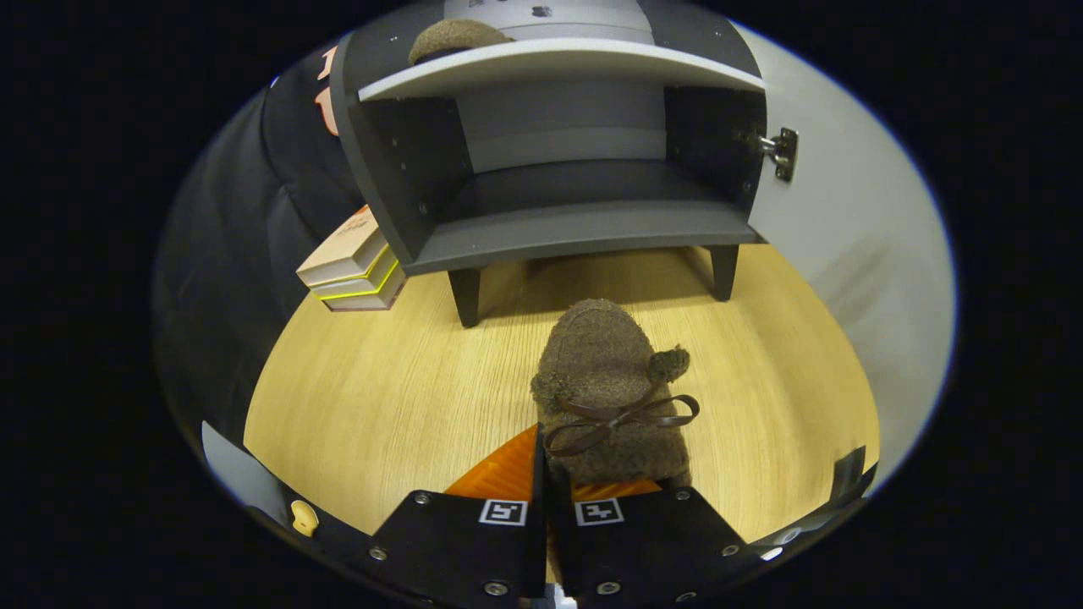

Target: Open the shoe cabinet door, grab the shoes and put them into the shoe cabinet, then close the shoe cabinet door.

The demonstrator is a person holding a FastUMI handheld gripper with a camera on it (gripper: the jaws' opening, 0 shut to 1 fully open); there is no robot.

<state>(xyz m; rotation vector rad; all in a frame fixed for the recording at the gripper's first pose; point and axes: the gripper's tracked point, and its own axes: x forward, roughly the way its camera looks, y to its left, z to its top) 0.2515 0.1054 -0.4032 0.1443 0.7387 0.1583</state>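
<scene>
Claw (546,474): fingers drawn nearly together, pinching the heel edge of the brown fuzzy fabric slipper w/ thin dark-brown ribbon bow (607,393). Slipper extends ahead of the fingers over the light wood-grain floor (381,397), toe pointing at the dark-grey shoe cabinet w/ short black legs (584,228); whether the sole touches the floor cannot be told. Cabinet's white door (846,220) is swung open at the right. Second brown slipper (457,38) sits on the upper shelf. Stack of books (355,271) lies beside the cabinet's left front leg. Handling, est.: light, soft, compressible; will sag from a heel grip. Grip the heel rim, avoid the bow.
</scene>
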